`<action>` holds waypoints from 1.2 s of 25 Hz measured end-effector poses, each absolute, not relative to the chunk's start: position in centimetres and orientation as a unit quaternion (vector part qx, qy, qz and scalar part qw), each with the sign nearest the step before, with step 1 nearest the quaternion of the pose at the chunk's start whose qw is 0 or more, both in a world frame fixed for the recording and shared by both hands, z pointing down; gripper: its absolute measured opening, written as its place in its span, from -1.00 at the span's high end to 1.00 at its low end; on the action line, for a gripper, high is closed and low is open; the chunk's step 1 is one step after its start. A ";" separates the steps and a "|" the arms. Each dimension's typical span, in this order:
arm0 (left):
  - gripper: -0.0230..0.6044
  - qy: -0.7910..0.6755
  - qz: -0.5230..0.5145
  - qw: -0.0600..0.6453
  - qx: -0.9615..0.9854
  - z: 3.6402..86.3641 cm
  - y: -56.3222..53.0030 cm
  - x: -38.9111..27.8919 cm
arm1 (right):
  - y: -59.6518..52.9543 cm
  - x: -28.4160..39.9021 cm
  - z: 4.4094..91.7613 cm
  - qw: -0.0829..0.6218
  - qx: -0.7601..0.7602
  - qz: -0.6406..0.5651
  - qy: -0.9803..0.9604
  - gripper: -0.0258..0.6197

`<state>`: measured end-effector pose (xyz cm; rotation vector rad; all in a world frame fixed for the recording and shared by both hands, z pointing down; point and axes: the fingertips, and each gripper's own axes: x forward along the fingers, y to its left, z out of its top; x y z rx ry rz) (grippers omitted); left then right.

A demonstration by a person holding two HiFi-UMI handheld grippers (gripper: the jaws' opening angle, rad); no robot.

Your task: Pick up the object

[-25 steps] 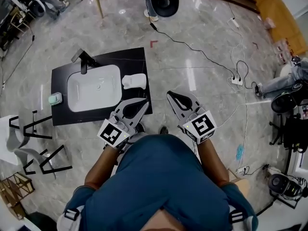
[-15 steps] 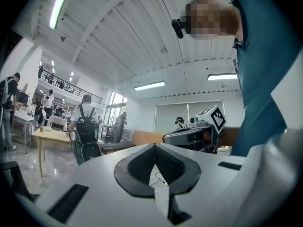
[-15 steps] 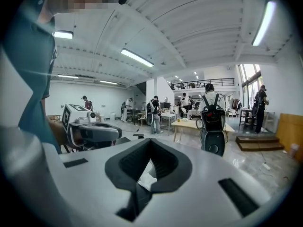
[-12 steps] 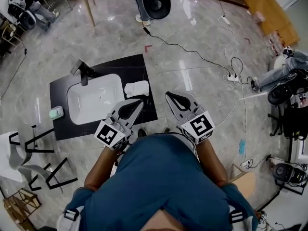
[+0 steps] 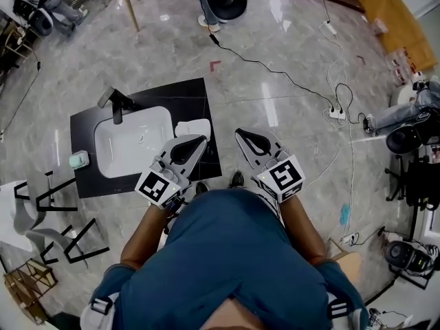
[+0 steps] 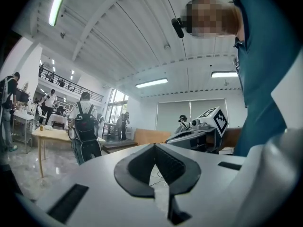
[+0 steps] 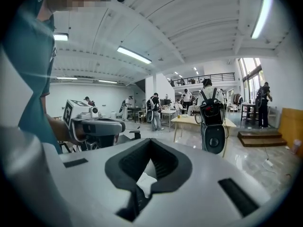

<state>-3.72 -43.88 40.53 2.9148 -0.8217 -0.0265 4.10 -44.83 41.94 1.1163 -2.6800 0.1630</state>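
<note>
Just right of the sink (image 5: 130, 150) on the black counter (image 5: 185, 95) lies the white bundle (image 5: 193, 128), probably your target. Your left gripper (image 5: 201, 140) hovers near it, jaws closed and empty. Your right gripper (image 5: 240, 135) hangs over the floor, likewise closed on nothing, apparently kept clear.

1. The floor (image 5: 289, 40) is glossy grey marble with pale veining, and it's got a tiny red corner mark (image 5: 217, 64) on it.
2. The slab (image 5: 196, 95) is black, the sink basin (image 5: 130, 146) is white, and the faucet (image 5: 115, 104) is dark, near-black.
3. The object (image 5: 194, 128) is plain white. The little dish (image 5: 78, 160) is pale mint green.
4. The left gripper (image 5: 203, 139) and right gripper (image 5: 239, 133) both have light grey shells and black ribbed pads.
5. Their marker cubes (image 5: 158, 187) carry black-and-white square patterns.
6. The shirt (image 5: 234, 267) is teal-blue.
7. One floor cable (image 5: 275, 71) is black.
</note>
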 end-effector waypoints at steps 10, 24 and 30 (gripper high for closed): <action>0.92 -0.285 -0.017 0.058 0.957 40.6 -46.2 0.9 | -47.6 7.6 43.5 0.125 0.360 0.068 -0.922 0.88; 0.92 -0.305 0.006 0.061 0.950 41.8 -47.1 3.7 | -48.4 10.5 45.5 0.127 0.339 0.084 -0.929 0.88; 0.92 -0.297 -0.020 0.069 0.952 41.7 -46.4 4.9 | -48.3 10.8 47.1 0.152 0.338 0.087 -0.925 0.88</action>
